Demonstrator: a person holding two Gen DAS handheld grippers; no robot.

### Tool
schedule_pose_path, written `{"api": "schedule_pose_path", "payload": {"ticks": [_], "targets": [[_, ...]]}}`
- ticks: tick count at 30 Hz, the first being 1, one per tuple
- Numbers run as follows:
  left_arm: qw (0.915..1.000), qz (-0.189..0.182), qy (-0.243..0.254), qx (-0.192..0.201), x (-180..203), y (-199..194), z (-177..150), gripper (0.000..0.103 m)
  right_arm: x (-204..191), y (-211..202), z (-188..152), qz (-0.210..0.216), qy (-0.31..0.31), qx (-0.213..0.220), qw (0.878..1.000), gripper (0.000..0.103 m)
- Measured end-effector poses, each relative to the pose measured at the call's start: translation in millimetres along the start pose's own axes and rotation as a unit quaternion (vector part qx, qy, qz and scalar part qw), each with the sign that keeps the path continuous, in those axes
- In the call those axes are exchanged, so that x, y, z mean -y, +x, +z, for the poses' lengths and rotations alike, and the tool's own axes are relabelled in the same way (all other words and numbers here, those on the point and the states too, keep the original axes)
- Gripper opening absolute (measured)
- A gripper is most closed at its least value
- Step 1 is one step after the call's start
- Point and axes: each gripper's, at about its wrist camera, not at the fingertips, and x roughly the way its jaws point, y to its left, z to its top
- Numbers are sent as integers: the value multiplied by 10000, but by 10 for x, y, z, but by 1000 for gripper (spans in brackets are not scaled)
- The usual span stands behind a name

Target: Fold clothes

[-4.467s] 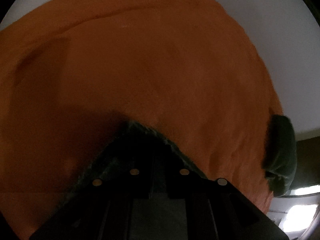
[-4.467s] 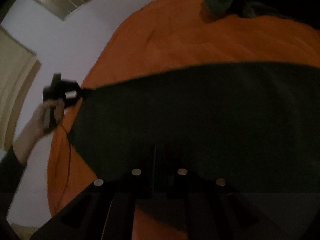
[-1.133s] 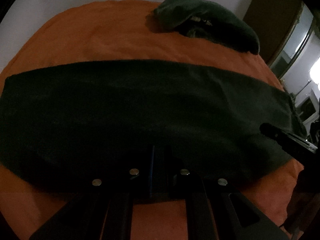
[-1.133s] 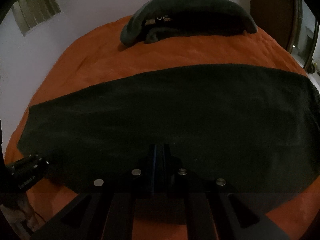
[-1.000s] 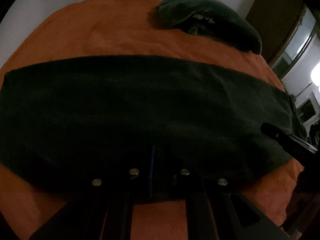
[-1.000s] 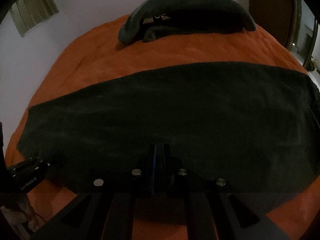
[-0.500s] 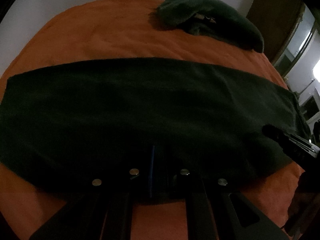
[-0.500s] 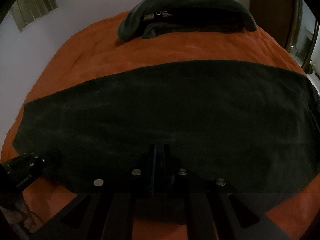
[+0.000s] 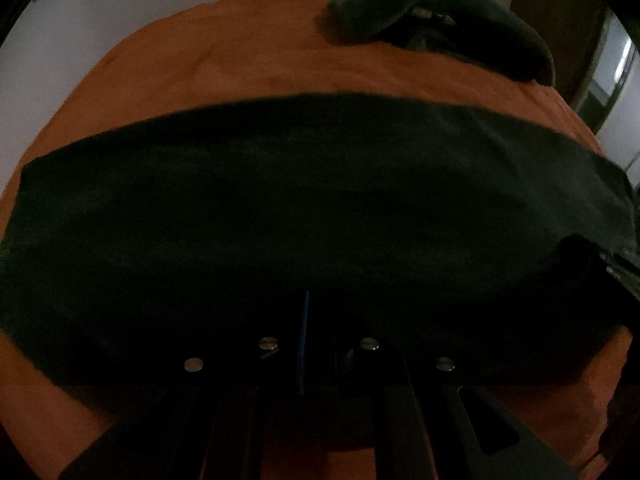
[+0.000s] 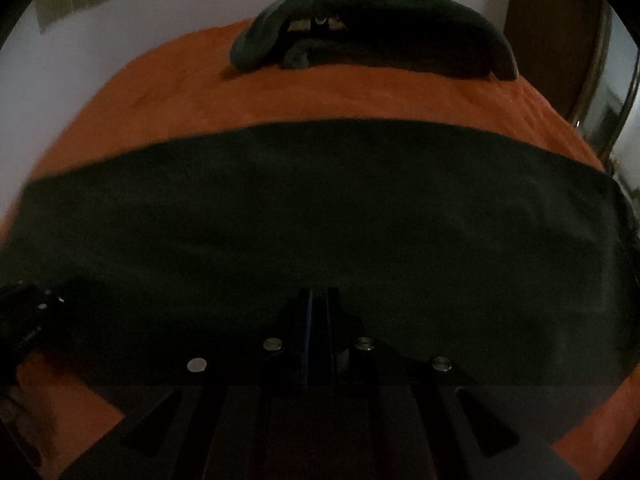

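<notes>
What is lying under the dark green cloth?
The orange bed cover lies under the dark green cloth, showing around it. Anything else beneath is hidden.

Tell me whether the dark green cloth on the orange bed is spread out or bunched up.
Spread out. The dark green cloth lies as one wide flat band across the orange bed, its far edge straight; whether it is doubled over, cannot tell.

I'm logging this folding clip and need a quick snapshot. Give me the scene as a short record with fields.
surface: orange bedspread
garment in work: dark cloth spread flat across the bedspread
other item: dark bundle at the far end, apart from the cloth
left gripper: shut on the cloth's near edge
right gripper: shut on the same edge
lighting: dim
</notes>
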Motion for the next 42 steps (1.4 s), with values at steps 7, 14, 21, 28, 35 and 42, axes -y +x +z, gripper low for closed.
{"api": "schedule_pose_path", "payload": {"ticks": [7, 14, 21, 28, 35, 42], "targets": [[9999, -21, -154, 50, 6, -3, -24, 14, 69, -54, -39, 132, 197, 22, 9997, 13], [9915, -778, -1036, -136, -472, -341, 51, 15, 856, -606, -78, 860, 1353, 385, 9863, 65], [9408, -954, -3242, 279, -2332, -833, -474, 29, 2668, -1243, -719, 125, 3145, 867, 9452, 78], [8748, -1143, -4691, 406, -3285, -927, -884, 29, 3846, -1097, -1339, 854, 5062, 1156, 8504, 79], [8689, -1585, -4683, 231, -3089, -710, -683, 29, 4026, -582, -1064, 1249, 5186, 1008, 8398, 82], [8577, -1615, -4879, 159, -3207, -707, -774, 29, 3841, -532, -670, 590, 4871, 1088, 8646, 33]]}}
